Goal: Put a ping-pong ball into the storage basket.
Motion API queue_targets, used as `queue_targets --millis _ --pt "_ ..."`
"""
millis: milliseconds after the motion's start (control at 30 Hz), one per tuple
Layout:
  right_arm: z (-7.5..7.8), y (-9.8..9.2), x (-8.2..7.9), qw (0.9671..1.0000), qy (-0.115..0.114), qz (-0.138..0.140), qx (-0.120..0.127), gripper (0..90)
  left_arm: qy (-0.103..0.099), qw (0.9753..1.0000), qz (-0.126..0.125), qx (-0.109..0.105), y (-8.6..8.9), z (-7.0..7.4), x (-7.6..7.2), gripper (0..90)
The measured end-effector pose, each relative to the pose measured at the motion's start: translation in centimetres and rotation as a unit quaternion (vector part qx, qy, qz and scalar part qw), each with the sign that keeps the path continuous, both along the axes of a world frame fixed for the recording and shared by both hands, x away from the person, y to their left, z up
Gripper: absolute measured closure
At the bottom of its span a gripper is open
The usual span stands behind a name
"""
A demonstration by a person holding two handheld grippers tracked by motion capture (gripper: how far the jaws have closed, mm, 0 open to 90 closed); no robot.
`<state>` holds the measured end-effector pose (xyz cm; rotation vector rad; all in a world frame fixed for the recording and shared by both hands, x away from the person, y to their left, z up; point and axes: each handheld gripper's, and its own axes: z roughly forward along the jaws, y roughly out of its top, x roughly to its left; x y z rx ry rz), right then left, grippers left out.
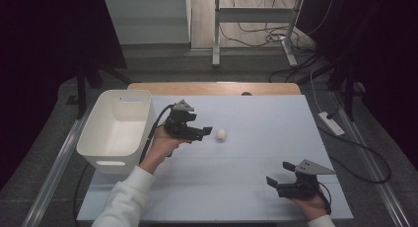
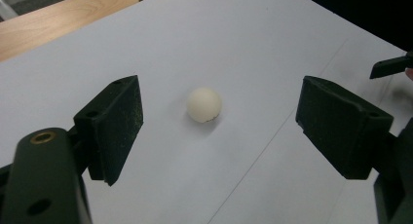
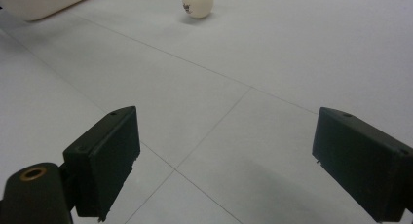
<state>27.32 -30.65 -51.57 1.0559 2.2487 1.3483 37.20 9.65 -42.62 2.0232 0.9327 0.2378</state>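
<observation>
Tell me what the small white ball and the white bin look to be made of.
Ball: likely thin hard plastic, like a table-tennis ball; matte, cream-white, with a small printed mark. Bin: probably moulded plastic; smooth, even white walls, rounded corners, cut-out handle slot.

Pale grey-white bench (image 1: 256,113) with thin seam lines, wooden strip along far edge. White ball (image 1: 221,134) resting at frame centre; white plastic bin (image 1: 118,131) standing at left edge, overhanging slightly.

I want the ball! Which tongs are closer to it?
Left. The left tongs sit open just beside the ball; the right tongs are far off near the table's front.
</observation>
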Motion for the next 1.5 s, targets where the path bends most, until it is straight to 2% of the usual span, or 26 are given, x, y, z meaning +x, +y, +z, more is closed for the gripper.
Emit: queue_targets --millis 367,600,1100,1333,1500 --pt "-0.1 -0.1 0.0 1.0000 0.000 -0.001 0.001 10.1 0.007 1.0000 0.004 0.005 -0.7 -0.8 0.7 18.8" --pt "-0.1 -0.1 0.1 1.0000 0.001 -0.001 0.000 10.1 0.011 0.9998 0.008 0.017 -1.4 -1.4 1.1 18.8" --pt "-0.1 0.0 0.0 1.0000 0.002 0.000 0.000 10.1 0.029 0.9992 0.005 0.028 -2.9 -2.9 1.9 17.8" --pt "-0.1 -0.1 0.0 1.0000 0.003 -0.001 0.000 10.1 0.034 0.9985 0.001 0.042 -3.7 -3.6 2.4 17.3" --pt "-0.1 -0.1 0.0 1.0000 0.002 0.000 0.000 10.1 0.039 0.9985 0.003 0.039 -4.0 -3.9 2.6 16.7"
